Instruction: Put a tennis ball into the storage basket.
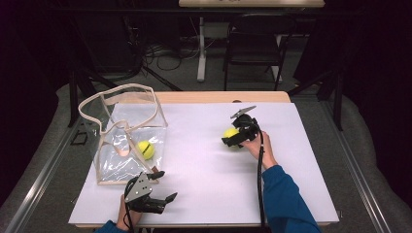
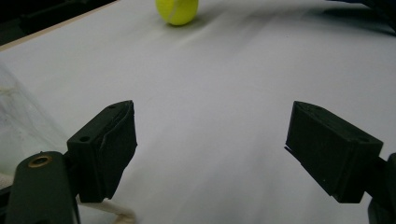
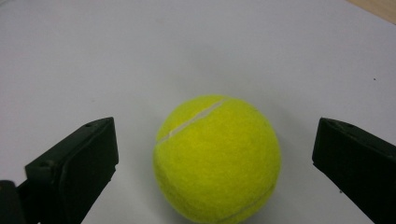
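1. At the far left of the white tabletop (image 1: pixel 204 165) stands a clear plastic bag (image 1: pixel 127 133) with cream trim and handles, its top open. A yellow tennis ball (image 1: pixel 145 149) lies inside it, low on its right side.
2. Just in front of the bag, near the tabletop's near edge, the left tool (image 1: pixel 164 186) is held low in the person's left hand (image 1: pixel 127 216). Its jaws are spread wide with nothing between them, only bare white surface, as the left gripper view also shows.
3. Right of centre, a second tennis ball (image 3: pixel 217 158) rests on the tabletop, well apart from the bag.
4. The right tool (image 1: pixel 232 137), held by a hand in a blue sleeve (image 1: pixel 286 199), is lowered over this ball. In the right gripper view its jaws stand released on either side of the ball, with a gap on each side and no contact.
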